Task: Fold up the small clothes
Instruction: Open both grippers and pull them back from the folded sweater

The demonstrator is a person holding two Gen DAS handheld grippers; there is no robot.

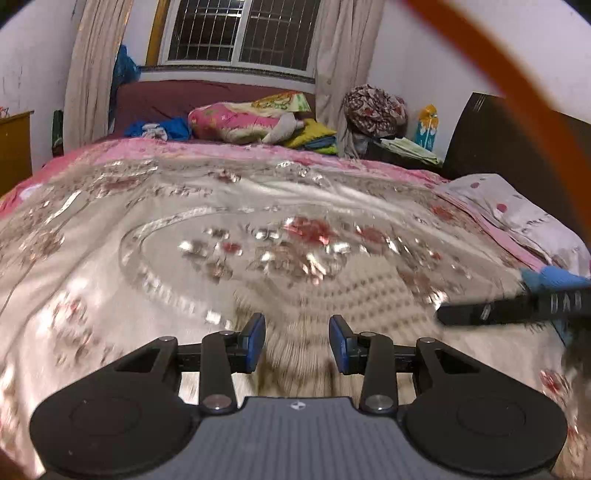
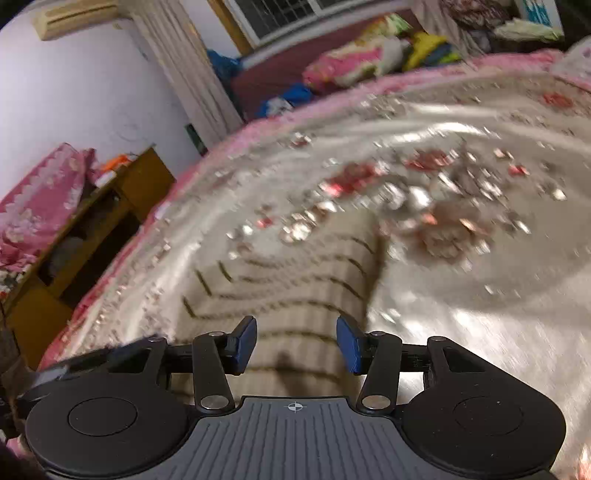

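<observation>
Striped garment (image 2: 295, 291): flat on bed (image 1: 92, 258) near its front edge for folding. Left gripper (image 1: 297, 341), right gripper (image 2: 295, 343): jaws apart, empty, above it.

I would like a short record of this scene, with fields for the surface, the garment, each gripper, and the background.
surface: bed with shiny floral bedspread
garment: beige cloth with dark stripes, lying on the bedspread; image blurred
left gripper: jaws apart, garment beneath, grip not clear
right gripper: jaws apart over the garment, grip not clear
background: barred window, curtains, pink pillow
</observation>
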